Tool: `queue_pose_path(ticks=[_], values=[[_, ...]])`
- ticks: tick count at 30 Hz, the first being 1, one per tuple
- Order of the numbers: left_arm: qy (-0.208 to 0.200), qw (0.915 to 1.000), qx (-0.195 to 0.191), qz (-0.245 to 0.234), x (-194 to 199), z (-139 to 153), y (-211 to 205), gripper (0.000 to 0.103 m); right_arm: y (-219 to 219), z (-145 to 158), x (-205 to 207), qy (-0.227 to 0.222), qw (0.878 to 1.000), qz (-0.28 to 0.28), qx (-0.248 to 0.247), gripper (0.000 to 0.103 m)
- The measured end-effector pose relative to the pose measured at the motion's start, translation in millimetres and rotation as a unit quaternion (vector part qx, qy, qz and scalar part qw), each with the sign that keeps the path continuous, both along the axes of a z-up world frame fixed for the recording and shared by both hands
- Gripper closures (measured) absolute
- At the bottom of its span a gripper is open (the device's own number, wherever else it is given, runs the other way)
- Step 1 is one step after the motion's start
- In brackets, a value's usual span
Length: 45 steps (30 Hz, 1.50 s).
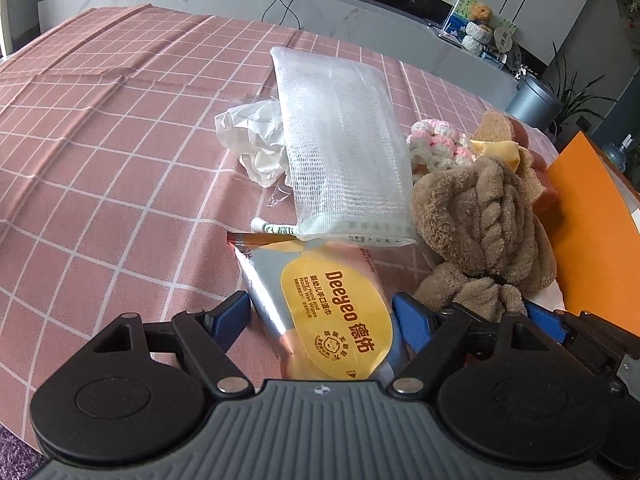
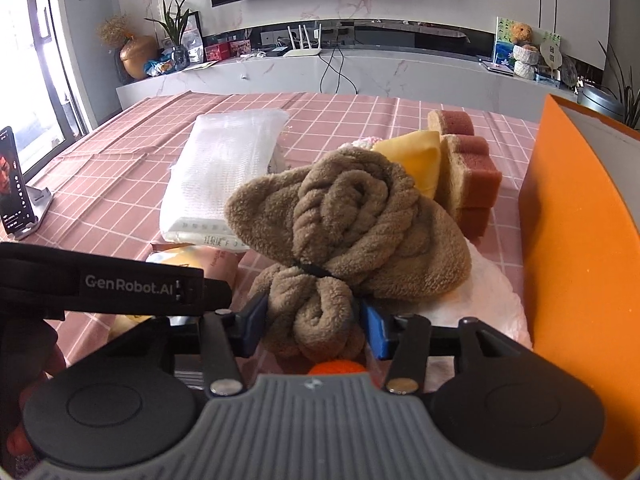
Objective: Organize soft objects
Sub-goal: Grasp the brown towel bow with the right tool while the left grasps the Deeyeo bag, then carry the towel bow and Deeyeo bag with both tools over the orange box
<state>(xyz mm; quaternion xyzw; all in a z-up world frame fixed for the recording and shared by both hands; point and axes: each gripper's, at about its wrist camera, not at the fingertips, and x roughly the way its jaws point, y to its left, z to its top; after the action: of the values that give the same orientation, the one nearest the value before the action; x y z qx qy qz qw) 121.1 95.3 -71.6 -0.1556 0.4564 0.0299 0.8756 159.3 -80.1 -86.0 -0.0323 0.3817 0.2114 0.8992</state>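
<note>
— What does the left gripper [image 1: 320, 320] look like?
— Blue finger pads on black linkage arms with silver pivot screws, round black discs at each side, and a grey ribbed housing with a small crosshair mark.
— And the right gripper [image 2: 316, 316]?
— The same build. Beside it runs a black strap [image 2: 108, 280] lettered "GenRobot.AI" in white.

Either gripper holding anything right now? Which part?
Right gripper is shut on the brown fluffy towel bundle at its tied-off tail. The orange-and-silver wet-wipes pack sits between the left gripper's fingers; whether it is gripped cannot be told.
</note>
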Motion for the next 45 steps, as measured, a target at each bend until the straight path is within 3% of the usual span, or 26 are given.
queue_pose_path(ticks=[3,6,13,29,41,45], values=[[-0.006,0.9999,0.014,-0.004,-0.8,-0.5,-3.2,0.011,0.4,-1.8,-4.3,-0.01,1.0,0.008,-0.007,0.066],[-0.018,0.9993,0.029,-0.012,-3.3,-1.7,-8.0,0.024,2.0,-1.1,-7.3,-0.018,1.0,0.013,-0.014,0.07],[-0.037,0.9986,0.035,-0.012,-10.9,2.2,-8.2,0.035,-4.0,11.5,-14.7,-0.04,0.999,0.012,-0.01,0.073],[-0.095,0.995,0.028,-0.012,-44.6,42.7,-11.8,0.037,-27.3,58.2,-53.8,-0.111,0.994,0.005,0.002,0.074],[-0.156,0.9866,0.035,-0.034,-67.4,84.0,-29.2,0.037,-55.6,94.3,-89.8,-0.157,0.987,-0.012,0.013,0.074],[-0.17,0.9833,0.032,-0.055,-68.7,98.4,-41.3,0.037,-72.9,106.2,-93.9,-0.154,0.988,-0.013,0.014,0.074]])
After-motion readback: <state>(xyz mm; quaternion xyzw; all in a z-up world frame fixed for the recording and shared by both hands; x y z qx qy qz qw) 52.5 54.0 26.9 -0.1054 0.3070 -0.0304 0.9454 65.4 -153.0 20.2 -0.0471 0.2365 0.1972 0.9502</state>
